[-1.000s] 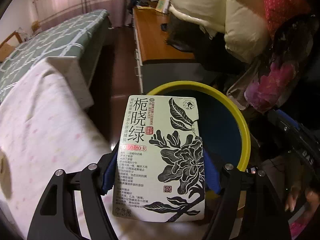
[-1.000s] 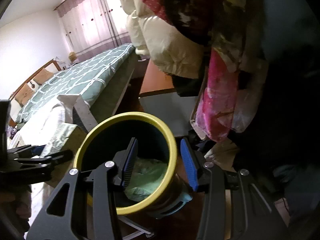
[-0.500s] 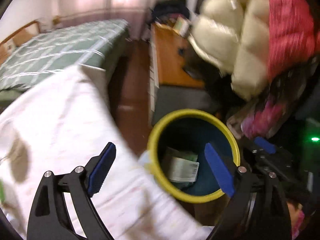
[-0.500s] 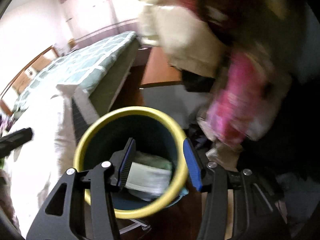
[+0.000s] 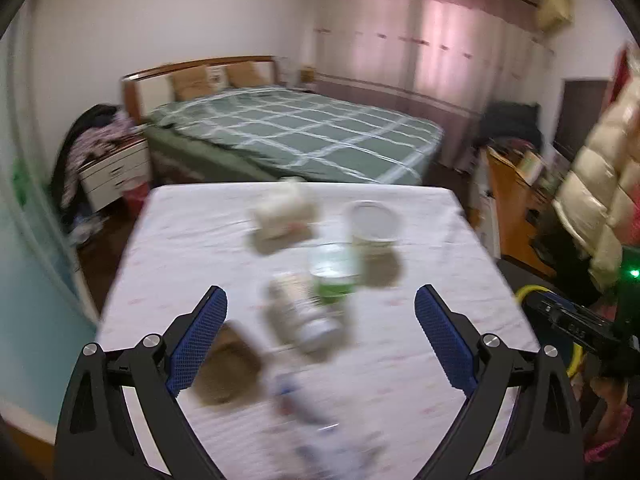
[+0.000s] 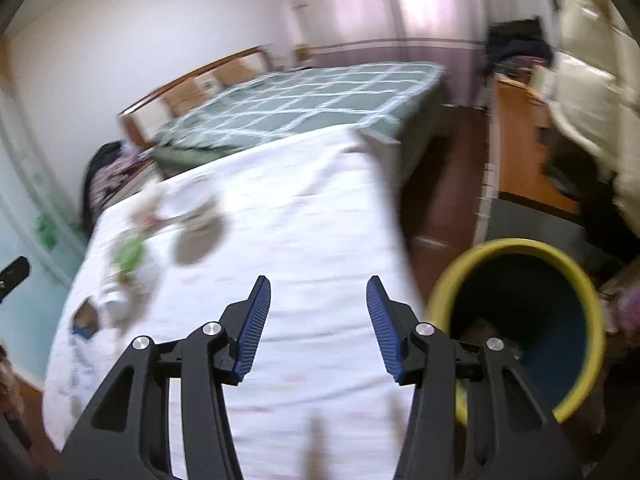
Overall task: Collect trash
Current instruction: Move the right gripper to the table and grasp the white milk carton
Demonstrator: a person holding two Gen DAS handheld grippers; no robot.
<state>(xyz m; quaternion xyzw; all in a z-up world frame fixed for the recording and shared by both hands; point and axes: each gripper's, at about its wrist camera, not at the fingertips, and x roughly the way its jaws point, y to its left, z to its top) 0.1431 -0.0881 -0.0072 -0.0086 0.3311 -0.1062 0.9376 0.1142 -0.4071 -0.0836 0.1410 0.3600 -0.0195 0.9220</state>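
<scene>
Left wrist: white-clothed table [image 5: 400,380], green bed [image 5: 304,136] behind.

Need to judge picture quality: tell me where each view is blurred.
Left wrist view: trash on the table is smeared, the bed sharper, the gripper crisp. Right wrist view: table, trash and bin all streaked; only the gripper sharp.

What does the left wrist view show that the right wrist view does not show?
Only the left wrist view: the open left tool, its jaws opening with nothing between them, and a white drawer cabinet. Only the right wrist view: the open right tool and the dark inside of the yellow-rimmed round bin. Both: the white cloth-covered table with blurred trash, and the green checked bed.
</scene>
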